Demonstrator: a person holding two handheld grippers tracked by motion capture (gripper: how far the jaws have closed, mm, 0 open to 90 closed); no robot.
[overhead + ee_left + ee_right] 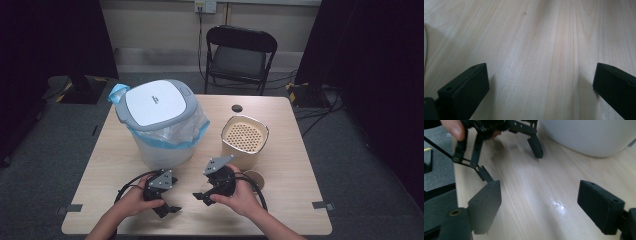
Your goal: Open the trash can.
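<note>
Both grippers are sitting low over the wooden table (295, 165), at the near edge, in front of the white bin (161, 122). Left gripper (167, 207) is resting just in front of the bin's base and slightly to its left, held in the person's left hand (134, 200); its 2 jaws are standing wide apart in the left gripper view (537, 82), with bare tabletop between them and nothing gripped. Right gripper (202, 195) is sitting in front of the bin and to its right, held in the right hand (240, 197); its jaws are also spread wide in the right gripper view (539, 206), empty, pads touching nothing. That view is looking across the table at the left gripper (509, 152), with the bin's rounded white lower wall (586, 137) just beyond it. The bin is standing upright at the table's middle-left, grey-rimmed lid closed, a clear liner bag with blue trim (192, 131) bunching out under the lid. A beige canister with a perforated top (245, 137) is standing just right of the bin, apart from it, behind the right gripper. A small round brown disc (254, 176) is lying in front of the canister, right of the bin, beside the right hand. A folding chair (240, 55) is standing on the floor behind the bin, beyond the table's far edge.
</note>
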